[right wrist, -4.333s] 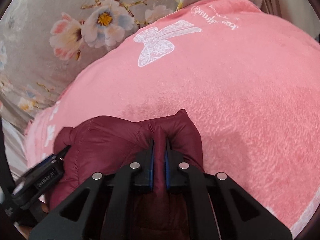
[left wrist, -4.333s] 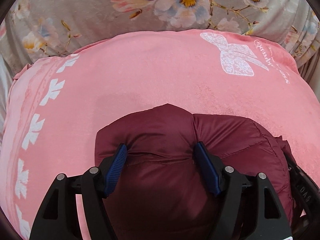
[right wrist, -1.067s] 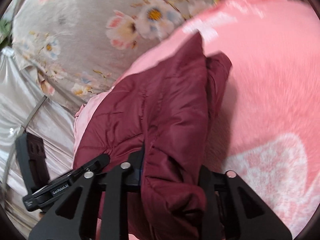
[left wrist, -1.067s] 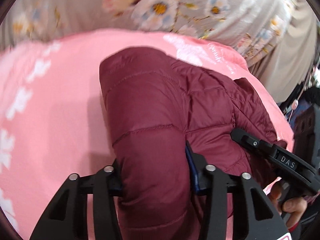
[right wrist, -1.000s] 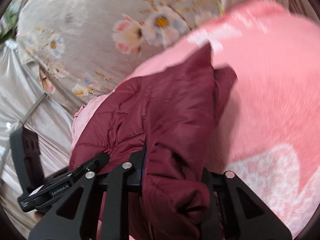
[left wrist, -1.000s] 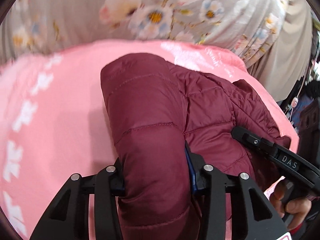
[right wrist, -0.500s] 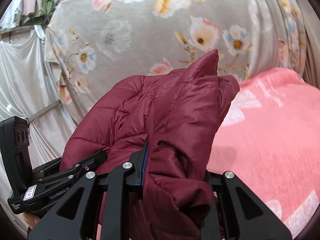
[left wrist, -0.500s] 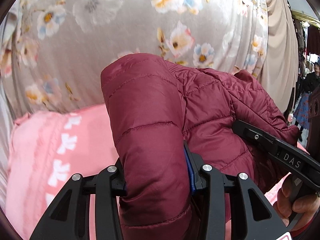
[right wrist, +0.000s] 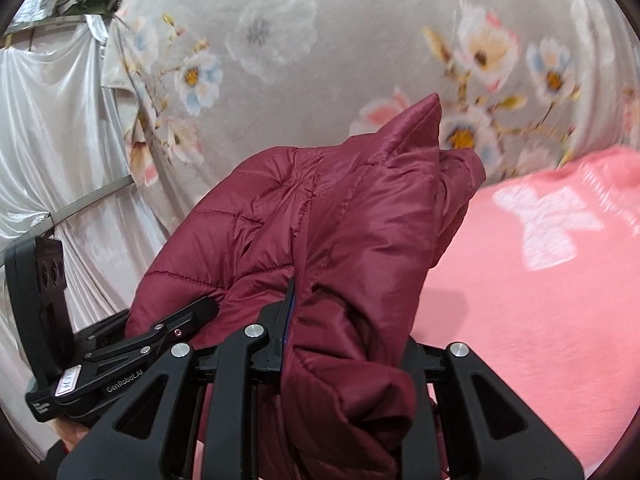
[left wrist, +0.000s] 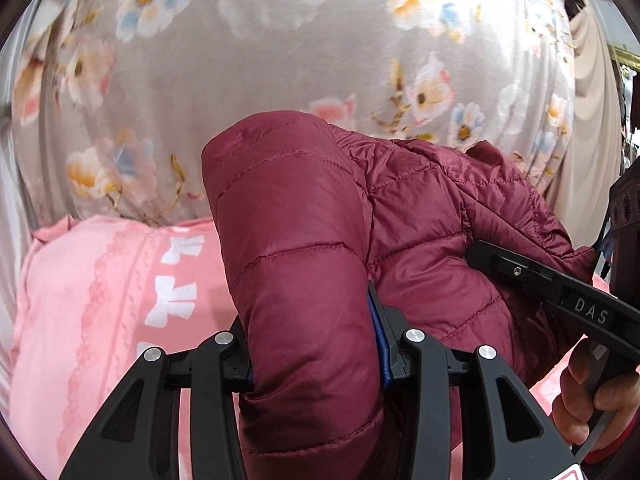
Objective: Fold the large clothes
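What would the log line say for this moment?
left gripper: shut on jacket | right gripper: shut on jacket | jacket: lifted above pink blanket

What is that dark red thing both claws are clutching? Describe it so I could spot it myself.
Find the pink blanket in front of the grey flowered cloth. Above it, the left gripper and right gripper each pinch a bunched maroon puffer jacket. Its shiny, stitched, padded panels set it apart from the soft fabrics around it.

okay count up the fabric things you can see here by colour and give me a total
Maroon: 1, the puffer jacket, gripped by both the left gripper and the right gripper.
Pink: 1, the blanket.
Grey floral: 1, the sheet.
White satin: 1, the drape.
Total: 4.
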{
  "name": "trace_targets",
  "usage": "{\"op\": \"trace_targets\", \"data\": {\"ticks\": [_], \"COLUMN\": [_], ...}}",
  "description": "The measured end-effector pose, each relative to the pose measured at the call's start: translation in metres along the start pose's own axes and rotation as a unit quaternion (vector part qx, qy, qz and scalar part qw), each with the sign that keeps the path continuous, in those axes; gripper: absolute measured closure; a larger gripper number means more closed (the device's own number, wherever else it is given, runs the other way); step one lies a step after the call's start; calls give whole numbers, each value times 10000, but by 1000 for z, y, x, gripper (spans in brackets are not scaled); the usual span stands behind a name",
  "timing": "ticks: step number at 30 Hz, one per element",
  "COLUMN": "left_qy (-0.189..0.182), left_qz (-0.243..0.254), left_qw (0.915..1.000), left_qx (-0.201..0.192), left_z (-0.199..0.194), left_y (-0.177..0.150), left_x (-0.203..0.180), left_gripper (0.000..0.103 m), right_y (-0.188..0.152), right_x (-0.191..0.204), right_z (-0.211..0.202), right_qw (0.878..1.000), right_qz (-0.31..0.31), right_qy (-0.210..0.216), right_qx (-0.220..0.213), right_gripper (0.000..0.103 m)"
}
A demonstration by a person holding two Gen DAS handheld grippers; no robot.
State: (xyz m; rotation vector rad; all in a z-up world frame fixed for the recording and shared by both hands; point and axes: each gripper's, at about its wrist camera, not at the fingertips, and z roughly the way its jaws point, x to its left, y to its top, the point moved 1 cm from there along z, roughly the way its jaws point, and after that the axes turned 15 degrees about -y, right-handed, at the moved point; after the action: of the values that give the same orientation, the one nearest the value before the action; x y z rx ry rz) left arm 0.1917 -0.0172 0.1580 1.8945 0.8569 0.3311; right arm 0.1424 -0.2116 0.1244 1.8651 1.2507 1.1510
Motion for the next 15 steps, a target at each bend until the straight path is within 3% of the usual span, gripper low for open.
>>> {"op": "trace_targets", "data": {"ticks": [7,15], "left_qy": [67,135], "left_qz": [-218,-179], "left_qw": [9994,9981], "left_qx": [274,569], "left_z": [54,105], "left_y": [-36,-76], "left_x": [54,79], "left_gripper": [64,61], "right_y": [-34,-70], "right_x": [3,-11], "right_z": [76,131], "right_qw": [9988,9947], "right_qz": [1,-22], "right_qy": [-167,-437], "right_qx": [459,926], "right_gripper": [84,81]}}
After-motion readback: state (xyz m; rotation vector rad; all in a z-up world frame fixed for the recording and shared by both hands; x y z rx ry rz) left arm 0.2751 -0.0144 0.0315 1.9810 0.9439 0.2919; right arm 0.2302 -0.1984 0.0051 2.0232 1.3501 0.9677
